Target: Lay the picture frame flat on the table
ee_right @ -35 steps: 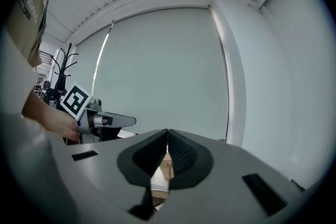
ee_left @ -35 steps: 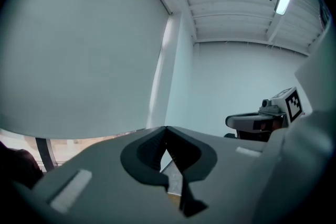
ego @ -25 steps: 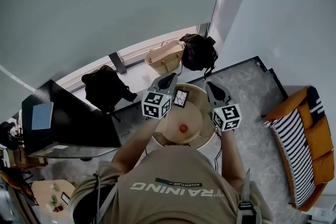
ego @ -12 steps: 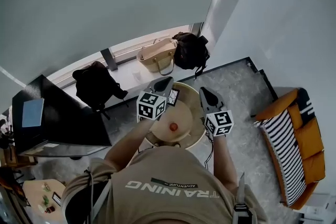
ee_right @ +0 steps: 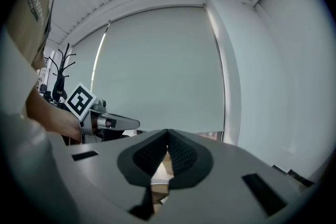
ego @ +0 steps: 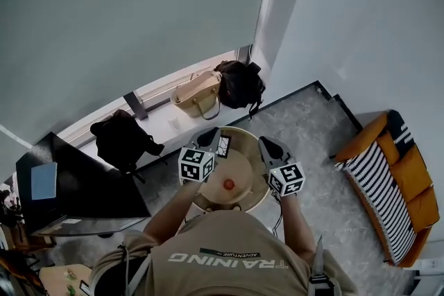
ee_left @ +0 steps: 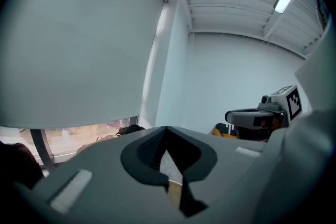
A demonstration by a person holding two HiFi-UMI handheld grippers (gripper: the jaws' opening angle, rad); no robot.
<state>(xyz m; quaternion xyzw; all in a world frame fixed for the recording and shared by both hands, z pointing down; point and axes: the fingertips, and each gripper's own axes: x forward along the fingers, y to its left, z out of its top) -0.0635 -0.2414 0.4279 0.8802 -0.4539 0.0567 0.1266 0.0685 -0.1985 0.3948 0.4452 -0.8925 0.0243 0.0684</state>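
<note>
The one small dark-rimmed rectangular picture frame (ego: 223, 145) stands propped at the far edge of the round pale wooden counter (ego: 243, 166), and appears not yet laid flat. Two hand-held grippers flank it. The left hand-held gripper (ego: 211, 136) is just beside it and the right hand-held gripper (ego: 266, 143) a little apart. Both have their jaws pressed together on nothing, probably ready to tip it over. One small orange ball (ego: 228, 184) lies mid-counter.

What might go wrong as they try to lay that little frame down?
The picture frame stands near the round table's far edge; a nudge from the shut left gripper may tip it off. The small orange thing lies mid-table, where the frame might land.
</note>
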